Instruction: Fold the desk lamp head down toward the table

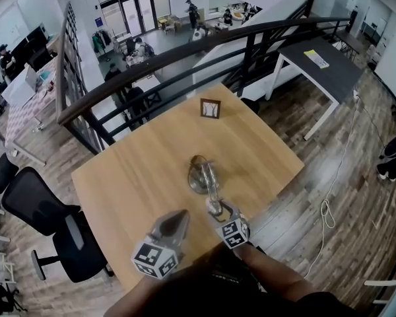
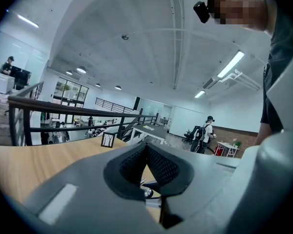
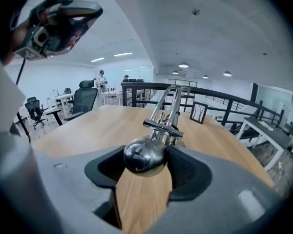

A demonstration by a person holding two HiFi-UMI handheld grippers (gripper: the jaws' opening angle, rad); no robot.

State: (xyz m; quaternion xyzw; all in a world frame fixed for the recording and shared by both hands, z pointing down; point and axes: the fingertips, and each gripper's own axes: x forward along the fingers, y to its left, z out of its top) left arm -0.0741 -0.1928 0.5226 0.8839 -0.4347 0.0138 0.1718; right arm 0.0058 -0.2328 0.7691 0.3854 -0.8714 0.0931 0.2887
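Observation:
A chrome desk lamp stands on the wooden table [image 1: 132,177], its round base [image 1: 197,177] near the middle. Its twin-rod arm [image 3: 168,106] leans back toward me and ends in a shiny ball-shaped head [image 3: 144,155]. My right gripper [image 3: 144,164] is shut on that head, low over the tabletop, with a pad on either side of the ball. In the head view the right gripper [image 1: 216,209] sits just in front of the base. My left gripper [image 1: 178,220] hovers beside it to the left, shut and holding nothing. A bit of chrome [image 2: 147,193] shows below its closed tips.
A small framed picture [image 1: 210,108] stands at the table's far edge. Behind it runs a dark railing [image 1: 185,51] over a lower floor. A black office chair [image 1: 39,210] stands left of the table. A dark side table [image 1: 317,65] is at the right.

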